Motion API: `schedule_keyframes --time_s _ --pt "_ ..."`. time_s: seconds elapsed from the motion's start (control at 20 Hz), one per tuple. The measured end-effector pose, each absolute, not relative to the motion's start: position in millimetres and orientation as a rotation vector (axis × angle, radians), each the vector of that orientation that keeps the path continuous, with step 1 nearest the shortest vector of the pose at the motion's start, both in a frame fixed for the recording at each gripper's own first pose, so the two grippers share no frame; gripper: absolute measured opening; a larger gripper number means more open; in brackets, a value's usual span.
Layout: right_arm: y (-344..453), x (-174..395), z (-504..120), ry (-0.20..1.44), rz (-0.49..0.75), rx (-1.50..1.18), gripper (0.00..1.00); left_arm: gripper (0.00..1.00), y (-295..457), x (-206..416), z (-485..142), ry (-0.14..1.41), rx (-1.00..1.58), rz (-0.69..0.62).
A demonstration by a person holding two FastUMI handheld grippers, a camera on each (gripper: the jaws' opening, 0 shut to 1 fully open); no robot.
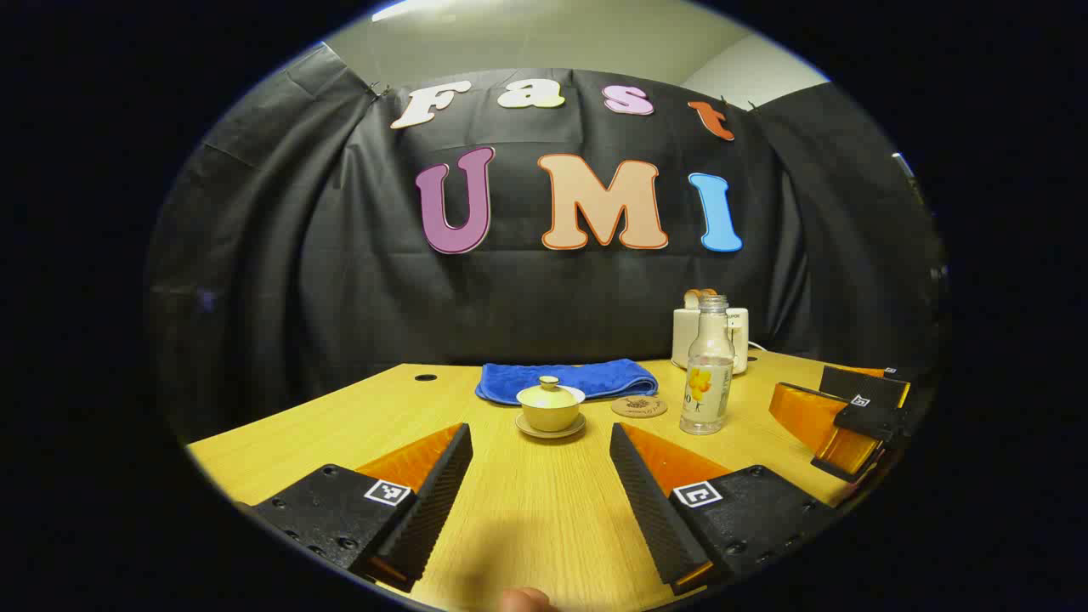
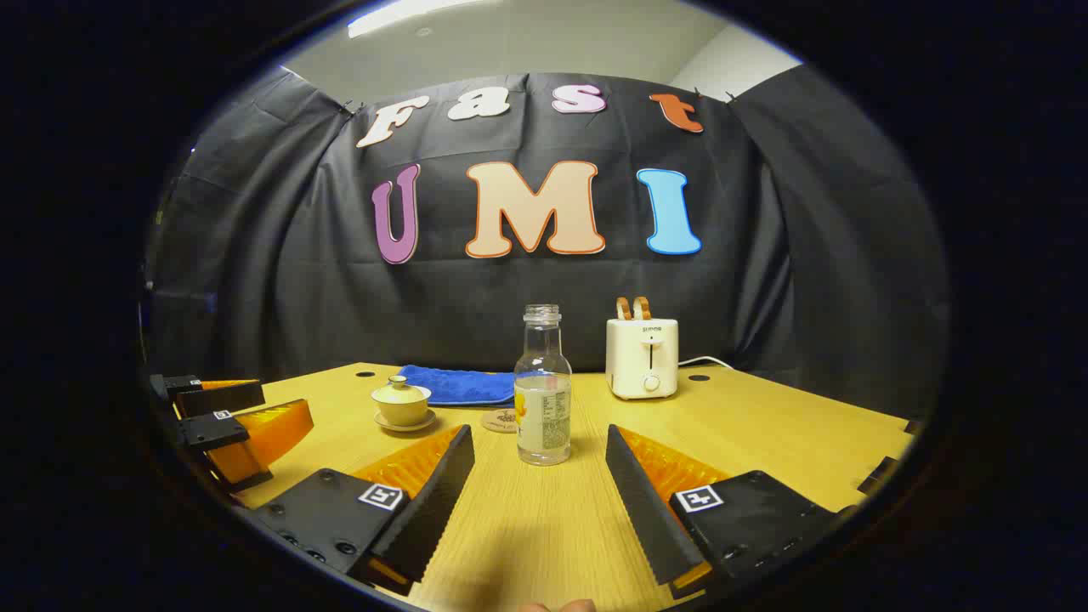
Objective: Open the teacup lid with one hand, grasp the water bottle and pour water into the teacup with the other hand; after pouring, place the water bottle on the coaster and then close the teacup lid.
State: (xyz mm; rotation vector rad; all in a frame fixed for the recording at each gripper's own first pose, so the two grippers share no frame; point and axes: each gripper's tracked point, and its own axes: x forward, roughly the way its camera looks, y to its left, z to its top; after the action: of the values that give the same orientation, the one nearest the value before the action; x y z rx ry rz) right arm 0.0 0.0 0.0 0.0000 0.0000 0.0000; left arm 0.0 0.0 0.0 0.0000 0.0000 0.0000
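in the left gripper view the left gripper (image 1: pixel 541 493) hangs low over the wooden table (image 1: pixel 340 425), its two fingers spread wide apart with nothing between them but bare tabletop. straight ahead, past the fingertips and well apart from them, the teacup (image 1: pixel 551 410) sits on its saucer (image 1: pixel 550 427) with the lid (image 1: pixel 550 391) on it. just behind the cup lies a folded blue cloth (image 1: pixel 586 377). to the right of the cup is the round coaster (image 1: pixel 638 406), flat on the table and bare, and just right of that stands the water bottle (image 1: pixel 709 365), upright, uncapped, with some water in its lower part. behind the bottle is a white toaster (image 1: pixel 684 336) with bread in its slots. at the right edge the right gripper (image 1: pixel 850 416) shows from the side, off the bottle.

in the right gripper view the right gripper (image 2: pixel 540 493) is also wide open and holds nothing; the water bottle (image 2: pixel 543 387) stands upright ahead of the gap between its fingers, apart from both. the coaster (image 2: pixel 500 420) peeks out just left of and behind the bottle, the teacup (image 2: pixel 401 404) with its lid (image 2: pixel 399 389) sits further left, the blue cloth (image 2: pixel 459 384) lies behind them, and the toaster (image 2: pixel 643 357) stands to the right of the bottle near the back of the table (image 2: pixel 765 425). the left gripper (image 2: pixel 229 421) shows at the left edge, clear of the cup. whether its fingers are spread cannot be told from this side.
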Motion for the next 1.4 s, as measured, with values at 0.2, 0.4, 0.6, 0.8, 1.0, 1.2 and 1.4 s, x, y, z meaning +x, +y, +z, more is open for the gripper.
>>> schedule_keyframes --time_s 0.2,0.4,0.6,0.8,1.0,1.2,1.4 --pt "4.2 0.2 0.0 0.000 -0.006 0.000 0.99 0.95 3.4 0.1 -0.1 0.004 0.000 0.017" --pt "4.6 -2.4 0.2 -0.001 -0.012 0.000 0.96 0.95 10.0 -1.0 -0.8 0.006 0.004 0.052" --pt "5.0 -2.6 0.3 -0.003 -0.028 -0.001 0.97 0.96 4.7 0.5 0.4 0.001 0.002 0.030" --pt "6.5 -2.1 0.3 -0.003 -0.029 0.000 1.00 0.95 4.5 0.1 -0.7 0.000 0.003 0.026" --pt "6.7 -1.9 -0.2 -0.004 -0.026 -0.001 0.96 0.95 5.1 -0.8 -2.4 -0.002 0.001 0.024" --pt "6.4 -1.8 -0.8 -0.004 -0.022 -0.001 0.96 0.95 5.5 1.1 -1.0 -0.002 0.000 0.024" --pt "6.5 -2.4 -1.0 -0.003 -0.019 -0.001 0.96 0.95 6.3 0.5 -2.1 0.000 -0.001 0.029"
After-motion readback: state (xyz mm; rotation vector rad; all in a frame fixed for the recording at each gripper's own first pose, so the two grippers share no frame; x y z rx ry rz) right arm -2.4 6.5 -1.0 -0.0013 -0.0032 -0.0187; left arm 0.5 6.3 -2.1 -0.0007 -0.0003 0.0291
